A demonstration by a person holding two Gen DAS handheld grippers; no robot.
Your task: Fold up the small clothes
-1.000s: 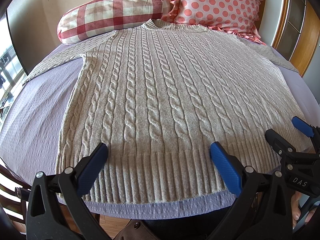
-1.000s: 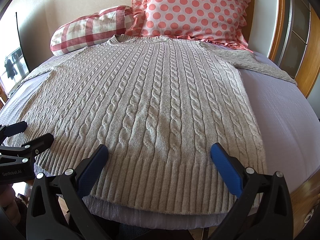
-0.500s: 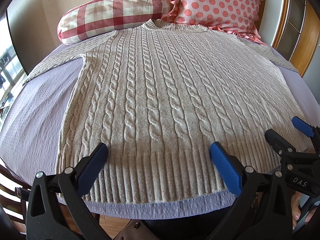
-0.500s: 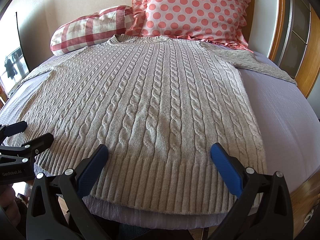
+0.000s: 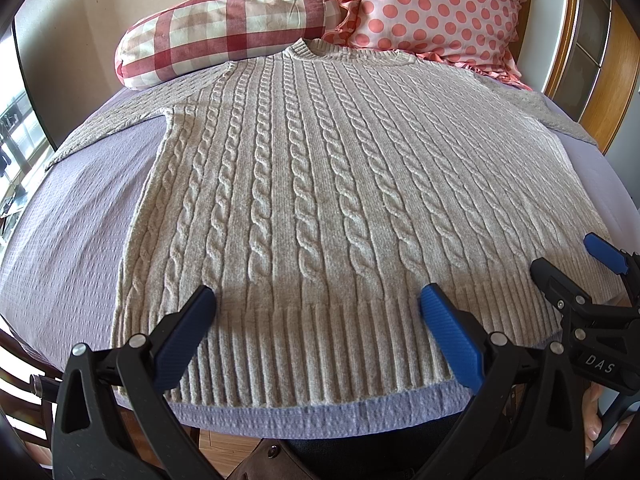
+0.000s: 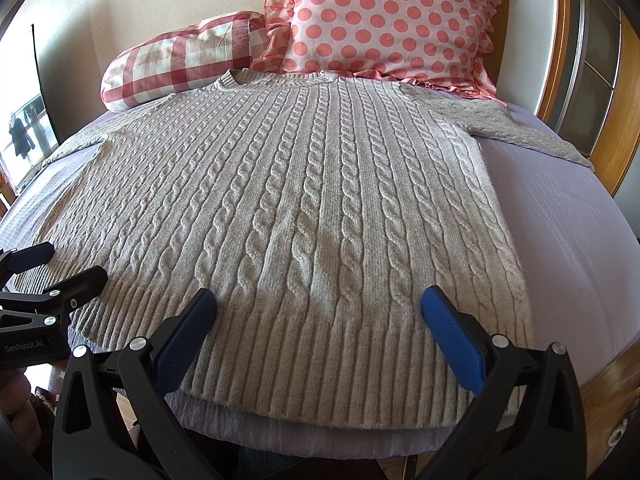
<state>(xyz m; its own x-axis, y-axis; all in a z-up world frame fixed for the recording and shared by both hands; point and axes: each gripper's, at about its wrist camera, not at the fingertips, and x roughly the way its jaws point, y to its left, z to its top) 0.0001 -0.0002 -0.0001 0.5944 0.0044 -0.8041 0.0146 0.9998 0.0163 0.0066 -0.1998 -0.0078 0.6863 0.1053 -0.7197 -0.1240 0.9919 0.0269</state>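
A grey cable-knit sweater (image 5: 344,184) lies flat, front up, on a lavender bed (image 5: 72,248), collar at the far end and both sleeves spread out sideways. It also fills the right wrist view (image 6: 304,208). My left gripper (image 5: 318,312) is open and empty, hovering over the left part of the ribbed hem. My right gripper (image 6: 320,312) is open and empty over the right part of the hem. Each gripper shows at the edge of the other's view: the right one (image 5: 576,268) and the left one (image 6: 52,264).
A red-and-white checked bolster pillow (image 5: 224,28) and a pink polka-dot pillow (image 5: 440,12) lie at the head of the bed behind the collar. A wooden frame (image 6: 608,128) runs along the right side. The bed's near edge (image 5: 320,416) is just below the hem.
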